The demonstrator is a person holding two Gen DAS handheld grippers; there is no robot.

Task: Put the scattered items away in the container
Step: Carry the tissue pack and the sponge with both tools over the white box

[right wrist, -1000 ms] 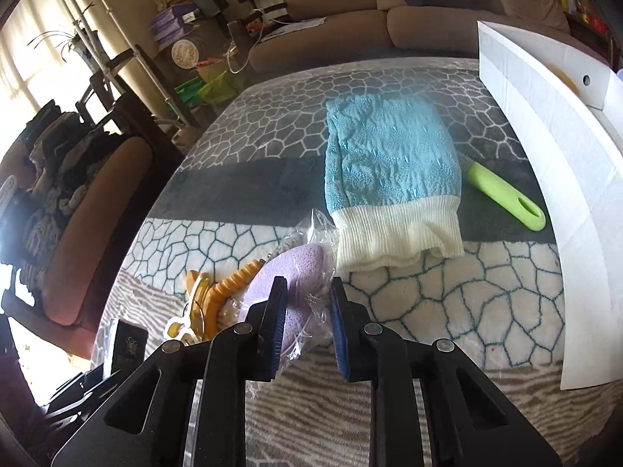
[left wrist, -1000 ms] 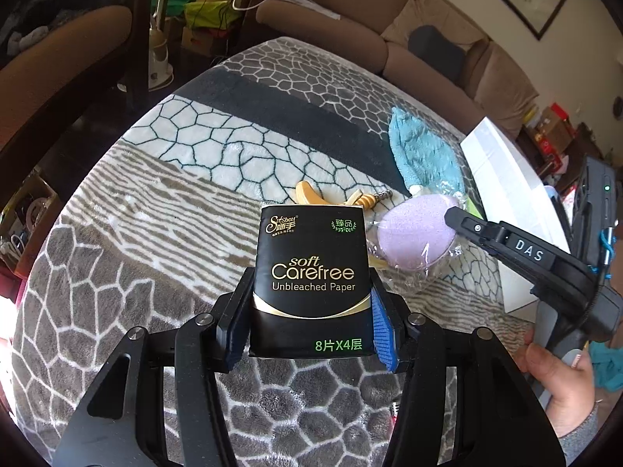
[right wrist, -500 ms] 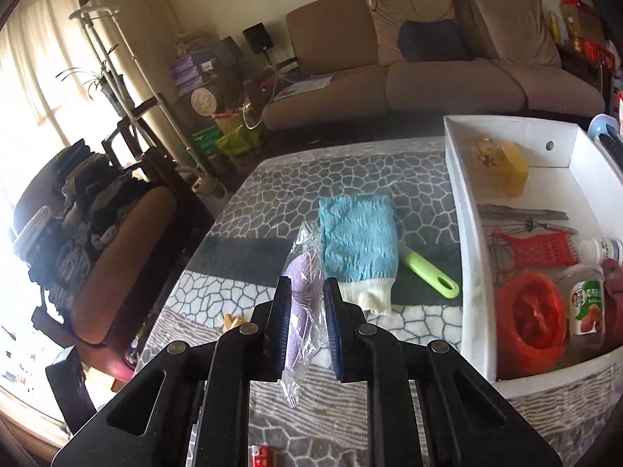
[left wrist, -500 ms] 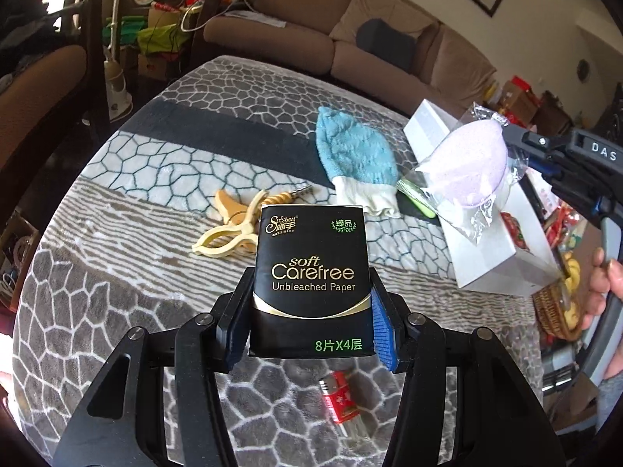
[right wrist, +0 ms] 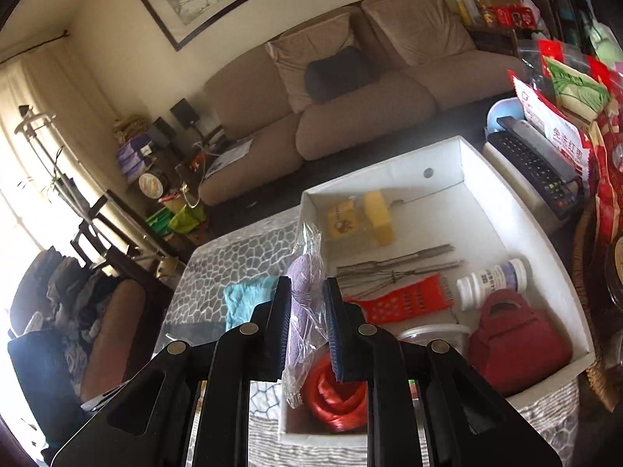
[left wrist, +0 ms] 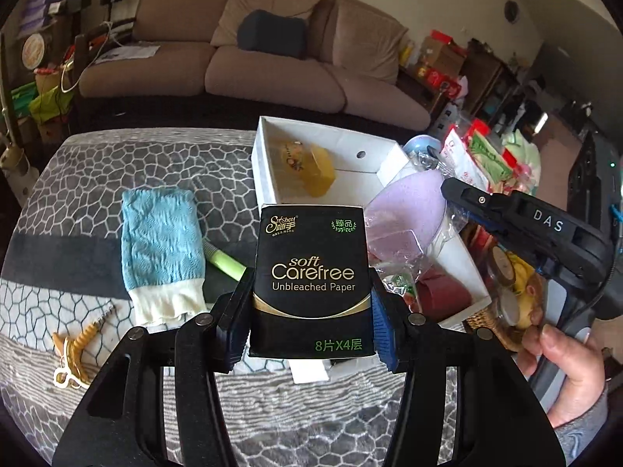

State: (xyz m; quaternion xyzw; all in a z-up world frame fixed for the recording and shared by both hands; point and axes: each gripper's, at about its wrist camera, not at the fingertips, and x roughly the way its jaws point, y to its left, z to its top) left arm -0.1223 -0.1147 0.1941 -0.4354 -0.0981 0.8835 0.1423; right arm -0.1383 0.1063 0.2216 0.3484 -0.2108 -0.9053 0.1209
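Both grippers loaded, white box at frame centre.

My left gripper (left wrist: 311, 323) is clenched on the black tissue pack (left wrist: 311, 272), held upright at lower centre. My right gripper (right wrist: 307, 327) is clamped on the bagged purple sponge (right wrist: 305, 292), which hangs over the near left corner of the white box (right wrist: 545, 241). A red grater (right wrist: 405, 299) lies inside the box. On the worktop (left wrist: 97, 163), left of frame, the blue mitt (left wrist: 159, 233) lies beside a green handle (left wrist: 226, 262).
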